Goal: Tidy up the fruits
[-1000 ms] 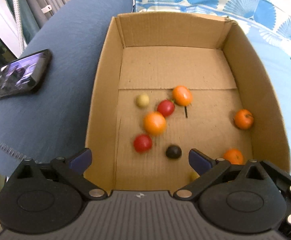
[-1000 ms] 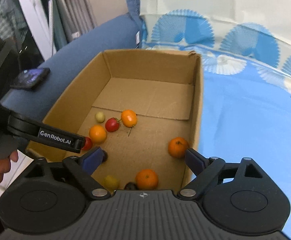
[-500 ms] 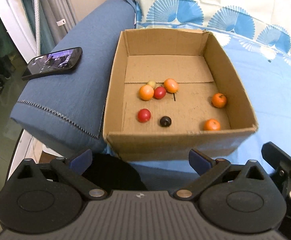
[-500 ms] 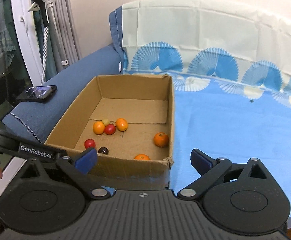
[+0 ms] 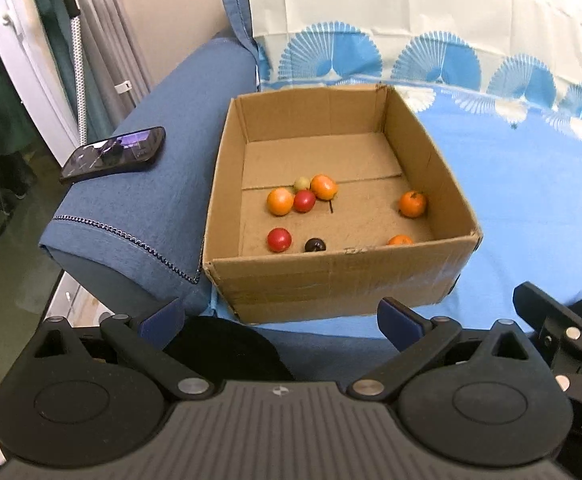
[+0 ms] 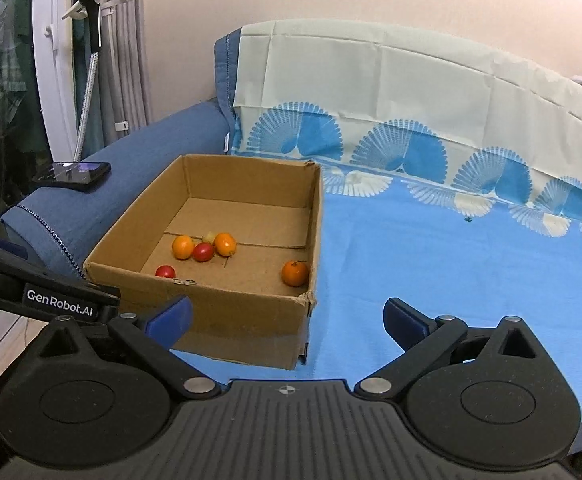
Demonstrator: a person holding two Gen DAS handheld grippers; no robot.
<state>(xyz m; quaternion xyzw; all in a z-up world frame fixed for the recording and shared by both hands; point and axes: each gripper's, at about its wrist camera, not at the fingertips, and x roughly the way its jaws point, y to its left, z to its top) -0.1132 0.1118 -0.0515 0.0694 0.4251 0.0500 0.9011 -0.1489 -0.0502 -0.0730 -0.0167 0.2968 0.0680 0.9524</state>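
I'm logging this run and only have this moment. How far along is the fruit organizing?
Done: the fruits lie loose in the cardboard box, including a red one, a dark one and an orange one. In hand: nothing; the left gripper and right gripper are open, short of the box. Left: no fruit shows outside it.

Sofa seat covered by a light-blue fan-patterned sheet (image 6: 431, 280) bears an open brown cardboard box (image 5: 331, 284); a black smartphone (image 5: 113, 155) lies on the dark-blue fabric armrest (image 5: 139, 216).
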